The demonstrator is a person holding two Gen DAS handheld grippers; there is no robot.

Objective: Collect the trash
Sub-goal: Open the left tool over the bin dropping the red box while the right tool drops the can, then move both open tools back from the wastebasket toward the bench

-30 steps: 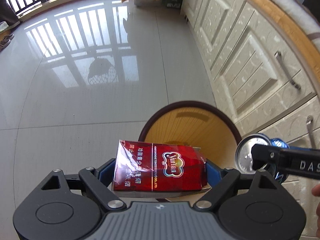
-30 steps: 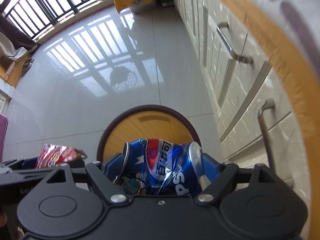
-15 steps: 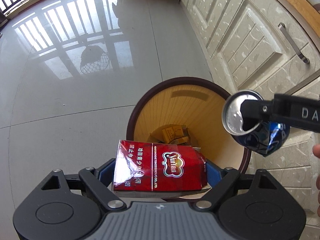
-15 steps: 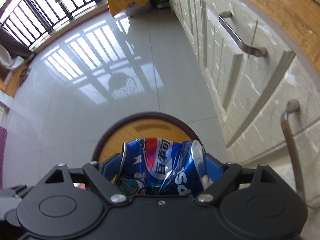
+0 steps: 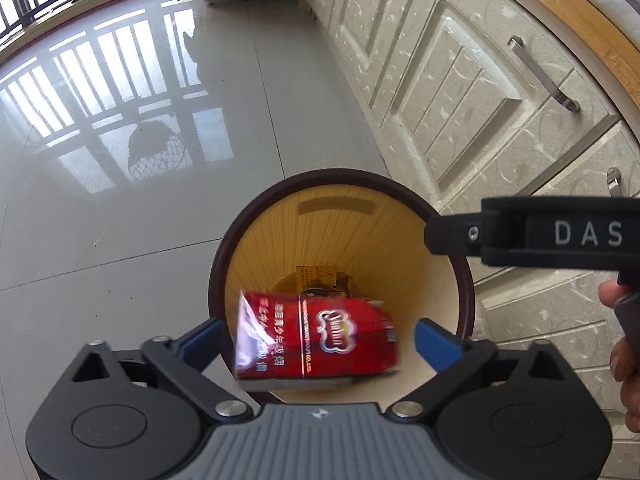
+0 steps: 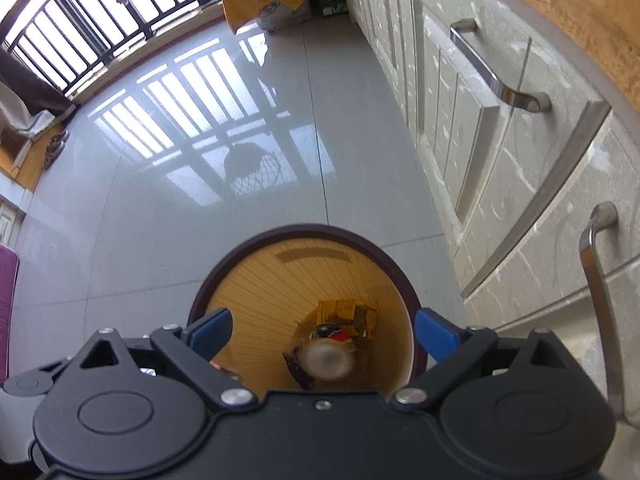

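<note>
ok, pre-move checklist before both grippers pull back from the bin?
1. Left gripper jaws opening, pads off the red pack: ok.
2. Pack over the bin mouth, not the floor: ok; blurred, seemingly mid-drop.
3. Right gripper jaws opening, nothing between them: ok.
4. Can inside the bin: ok; blurred below the rim.
5. Both items settled at the bottom: cannot tell.
6. Grippers apart: right one sits at the left view's right edge, no contact seen: ok.
</note>
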